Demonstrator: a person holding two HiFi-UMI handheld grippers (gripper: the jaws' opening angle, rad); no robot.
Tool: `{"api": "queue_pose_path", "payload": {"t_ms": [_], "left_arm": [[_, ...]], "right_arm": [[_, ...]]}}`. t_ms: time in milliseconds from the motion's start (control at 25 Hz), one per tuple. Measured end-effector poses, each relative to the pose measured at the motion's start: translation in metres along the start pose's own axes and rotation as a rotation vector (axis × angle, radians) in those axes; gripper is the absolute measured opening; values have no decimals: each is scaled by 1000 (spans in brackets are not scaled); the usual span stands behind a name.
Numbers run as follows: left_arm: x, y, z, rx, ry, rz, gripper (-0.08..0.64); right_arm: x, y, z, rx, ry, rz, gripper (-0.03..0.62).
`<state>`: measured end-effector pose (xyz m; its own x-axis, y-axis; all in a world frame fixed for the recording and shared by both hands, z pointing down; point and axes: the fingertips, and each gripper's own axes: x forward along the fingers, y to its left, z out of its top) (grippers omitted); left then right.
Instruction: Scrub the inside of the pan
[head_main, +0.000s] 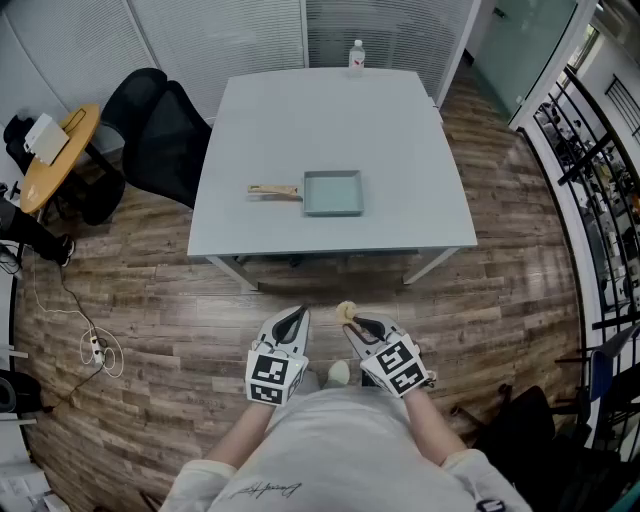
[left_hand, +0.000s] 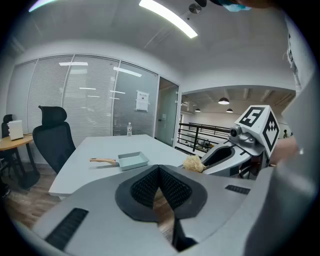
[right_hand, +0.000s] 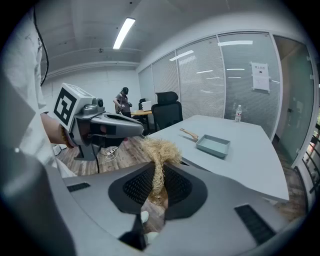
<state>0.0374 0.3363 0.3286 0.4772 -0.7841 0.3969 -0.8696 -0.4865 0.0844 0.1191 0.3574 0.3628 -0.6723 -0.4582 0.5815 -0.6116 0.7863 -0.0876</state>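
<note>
The left gripper (left_hand: 159, 169) has its fingers (left_hand: 144, 189) fully closed, pad against pad, and they hold nothing.

The right gripper (right_hand: 159, 172) has its fingers (right_hand: 180, 187) closed on a scrubber (right_hand: 161, 149). This is a pale, straw-coloured bundle of fibres. Its thin neck is pinched between the pads, and its bushy head sticks out beyond the tips.

In the head view both grippers are at 6 o'clock, side by side just in front of the person's body and above the wood floor (head_main: 150, 300). The left gripper's tips lean toward 1 o'clock and the right gripper's toward 11 o'clock. The tips are near each other but apart. The scrubber's head shows at the right gripper's tip, and the left gripper does not touch it.

The pan (head_main: 333, 193) lies flat on the grey worktop (head_main: 330, 110), at 12 o'clock from the grippers and well apart from both. It is square and pale grey-blue, and it sits on the near half of the worktop. Its wooden handle (head_main: 273, 190) points to 9 o'clock. Neither gripper touches the pan or the worktop.

A clear bottle (head_main: 356, 57) stands upright at the worktop's far edge, at 12 o'clock. A black chair (head_main: 160, 130) stands just beside the worktop at its 10 o'clock corner.
</note>
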Motion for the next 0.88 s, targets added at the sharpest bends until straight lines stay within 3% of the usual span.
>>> {"api": "queue_pose_path", "payload": {"t_ms": [360, 880], "left_arm": [[-4, 4, 8, 6, -13, 18, 11], [-5, -4, 17, 19, -39, 48, 11]], "right_arm": [[3, 0, 4, -42, 8, 10, 67], [-11, -5, 1, -20, -28, 26, 69]]}}
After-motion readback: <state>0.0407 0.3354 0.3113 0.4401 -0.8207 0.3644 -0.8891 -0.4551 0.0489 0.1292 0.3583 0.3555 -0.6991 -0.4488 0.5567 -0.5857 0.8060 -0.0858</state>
